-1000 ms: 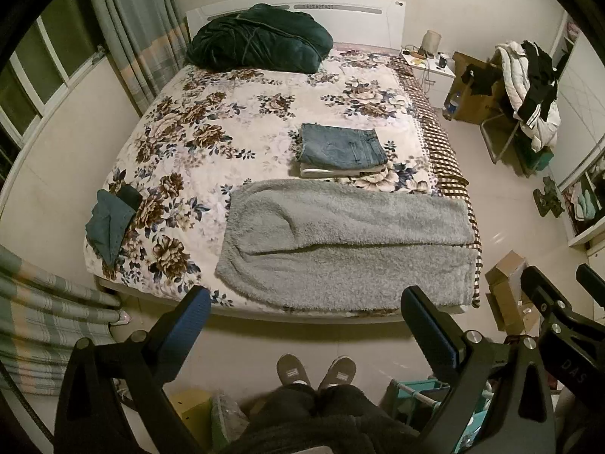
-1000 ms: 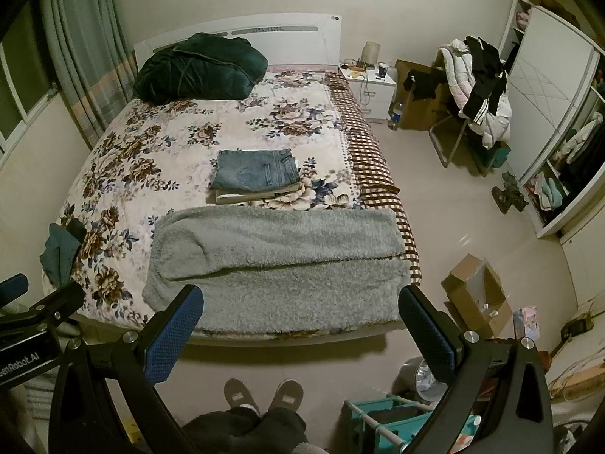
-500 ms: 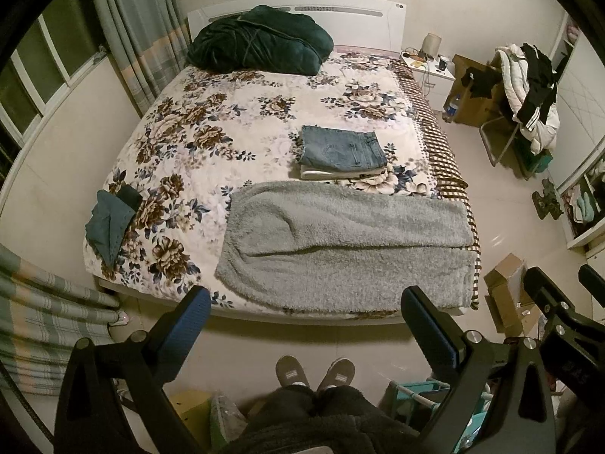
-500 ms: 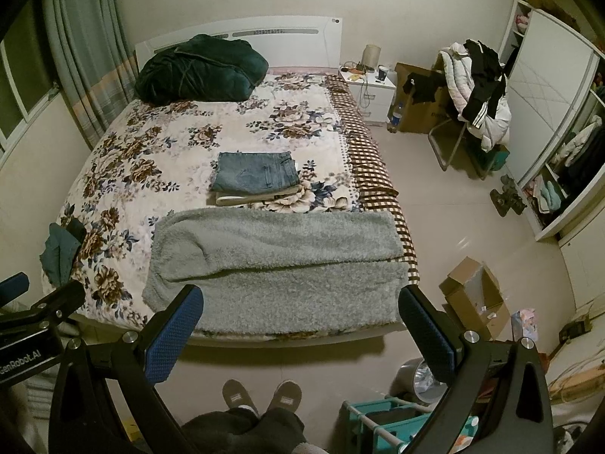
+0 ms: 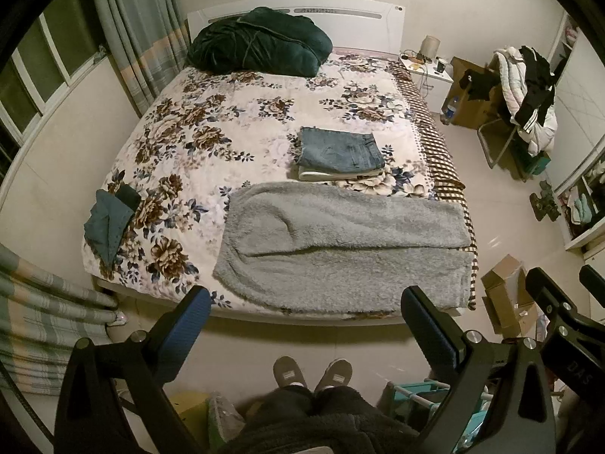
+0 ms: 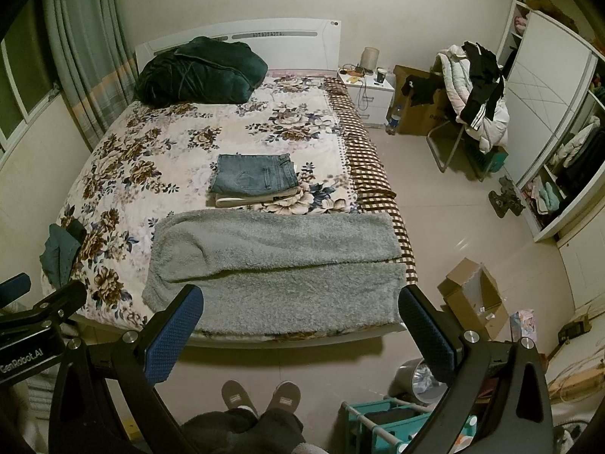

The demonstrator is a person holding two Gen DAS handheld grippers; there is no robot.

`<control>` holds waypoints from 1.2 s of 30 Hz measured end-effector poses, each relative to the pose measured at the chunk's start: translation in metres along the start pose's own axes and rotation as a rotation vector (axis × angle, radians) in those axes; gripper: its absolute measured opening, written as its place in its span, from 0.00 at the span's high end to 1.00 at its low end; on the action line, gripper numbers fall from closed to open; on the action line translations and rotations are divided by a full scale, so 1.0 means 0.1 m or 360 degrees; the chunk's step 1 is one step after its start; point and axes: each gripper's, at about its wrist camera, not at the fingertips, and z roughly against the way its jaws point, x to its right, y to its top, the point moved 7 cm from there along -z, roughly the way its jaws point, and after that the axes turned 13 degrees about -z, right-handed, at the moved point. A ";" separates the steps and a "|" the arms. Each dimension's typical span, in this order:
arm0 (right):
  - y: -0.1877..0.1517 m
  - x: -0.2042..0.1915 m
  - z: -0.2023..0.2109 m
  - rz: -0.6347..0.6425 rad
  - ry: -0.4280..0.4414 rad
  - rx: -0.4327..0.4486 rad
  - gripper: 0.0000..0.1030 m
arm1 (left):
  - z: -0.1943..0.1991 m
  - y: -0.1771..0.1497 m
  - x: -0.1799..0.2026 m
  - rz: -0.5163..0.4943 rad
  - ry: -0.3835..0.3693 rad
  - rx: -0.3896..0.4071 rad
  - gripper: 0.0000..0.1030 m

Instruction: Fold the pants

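Grey fleece pants [image 5: 340, 242] [image 6: 276, 265] lie flat across the foot of the flowered bed [image 5: 211, 125] [image 6: 159, 151], waist at the left, both legs running right to the bed's edge. Behind them sits a stack of folded jeans [image 5: 340, 149] [image 6: 253, 174] on a pale folded garment. My left gripper [image 5: 306, 325] hangs open high above the floor in front of the bed, nothing between its fingers. My right gripper [image 6: 298, 321] is open too, beside it at the same height. Each gripper shows at the edge of the other's view.
A dark green quilt [image 5: 261, 47] lies at the headboard and a teal cloth [image 5: 107, 221] at the bed's left edge. A person's slippered feet [image 5: 312, 372] stand on the floor. An open cardboard box [image 6: 474, 297], a teal rack [image 6: 385, 423], a nightstand [image 6: 368, 92] and a clothes-laden chair [image 6: 472, 90] stand to the right.
Both views shift very slightly; the bed and pants sit a little lower in frame. Nothing on the bed has moved and both grippers stay open.
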 end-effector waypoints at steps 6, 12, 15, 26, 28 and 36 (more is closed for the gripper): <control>0.02 -0.01 0.02 -0.0001 0.0000 0.0006 0.00 | 0.01 0.01 -0.02 0.0005 -0.0003 0.0003 0.00; 0.03 -0.01 0.07 0.0003 0.0005 0.0007 0.00 | 0.01 0.00 -0.03 0.0001 -0.0001 0.0003 0.00; 0.09 -0.01 0.12 0.0004 0.0005 0.0007 0.00 | 0.01 0.00 -0.03 0.0003 -0.0004 0.0002 0.00; 0.08 -0.03 0.13 0.0003 0.0001 0.0007 0.00 | 0.00 -0.02 -0.02 0.0002 -0.0005 0.0009 0.00; 0.15 0.05 0.22 0.0008 0.0004 0.0003 0.00 | -0.01 -0.02 -0.02 0.0006 -0.0006 0.0010 0.00; 0.08 0.07 0.17 0.0009 0.0013 -0.0015 0.00 | 0.04 0.03 -0.05 0.0015 -0.0006 -0.0002 0.00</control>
